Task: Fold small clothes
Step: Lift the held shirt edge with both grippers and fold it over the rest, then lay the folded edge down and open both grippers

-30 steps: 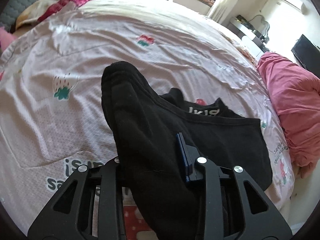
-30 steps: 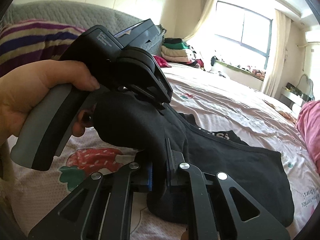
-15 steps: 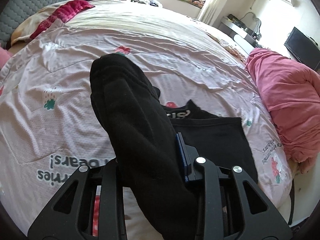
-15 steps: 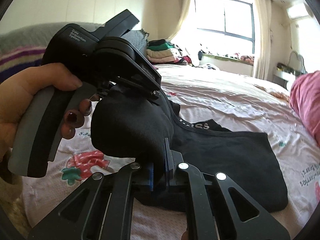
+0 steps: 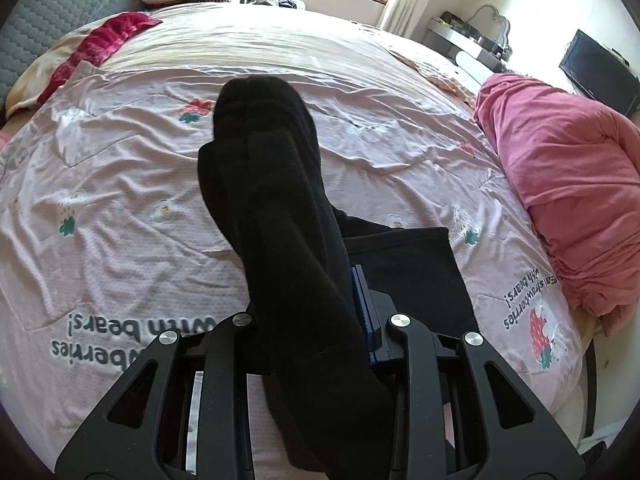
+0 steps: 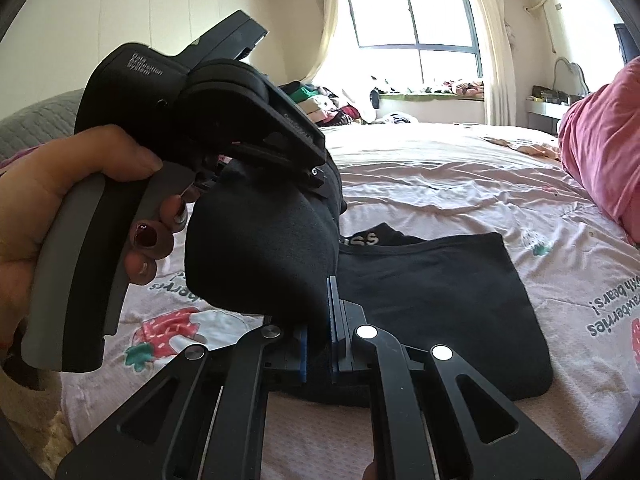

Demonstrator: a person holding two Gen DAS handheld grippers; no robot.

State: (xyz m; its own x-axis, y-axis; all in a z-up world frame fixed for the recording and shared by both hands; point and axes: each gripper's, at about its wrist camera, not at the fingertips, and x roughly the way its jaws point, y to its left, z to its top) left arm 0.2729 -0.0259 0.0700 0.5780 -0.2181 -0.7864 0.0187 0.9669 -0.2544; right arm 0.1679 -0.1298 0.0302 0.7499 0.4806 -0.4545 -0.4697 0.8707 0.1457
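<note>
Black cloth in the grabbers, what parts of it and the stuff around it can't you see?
- Left wrist view: the black cloth covers the left finger of the left gripper.
- Same view: its lower end is cut off by the bottom edge.
- Right wrist view: white lettering on the flat black garment is half hidden by the held cloth.
- Right wrist view: the left gripper's body hides its fingertips.

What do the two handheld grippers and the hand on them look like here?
Both the right gripper and the left gripper are matte black linkage frames with silver rivets and blue-lined jaws. The left one has a grey-and-black handle and small white lettering. The hand has dark red nail polish.
</note>
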